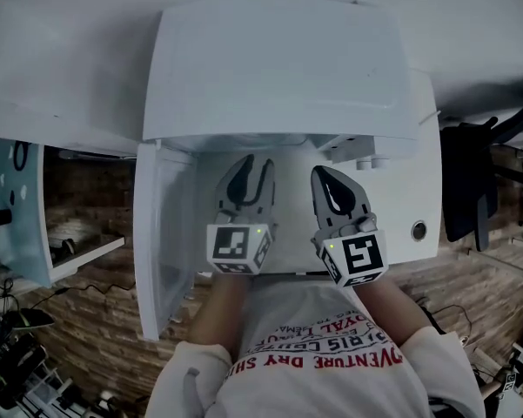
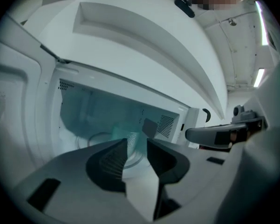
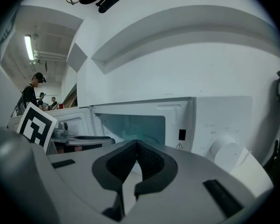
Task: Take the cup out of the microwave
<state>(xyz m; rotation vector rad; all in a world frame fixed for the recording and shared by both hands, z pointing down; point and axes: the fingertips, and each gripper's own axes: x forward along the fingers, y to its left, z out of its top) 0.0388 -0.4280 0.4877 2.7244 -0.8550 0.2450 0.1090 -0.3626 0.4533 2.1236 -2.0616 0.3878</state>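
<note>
The white microwave point(image 1: 278, 68) stands open, its door point(image 1: 157, 233) swung out to the left. In the left gripper view a pale see-through cup point(image 2: 130, 136) stands on the glass turntable point(image 2: 91, 139) inside the cavity. My left gripper point(image 2: 136, 143) is just outside the opening, in line with the cup. Its jaws are a little apart, nothing touches the pads, and it is open. My right gripper point(image 3: 137, 146) hangs to the right, before the opening's right edge, with its tips together and empty. From the head view both grippers point(image 1: 258, 162) point(image 1: 320, 172) point into the opening, and the cup is hidden.
A control panel with a round knob point(image 3: 226, 153) is on the microwave's right side. A dark chair point(image 1: 470, 181) stands to the right and a shelf unit point(image 1: 17, 207) to the left. People point(image 3: 35, 90) stand far off in the room.
</note>
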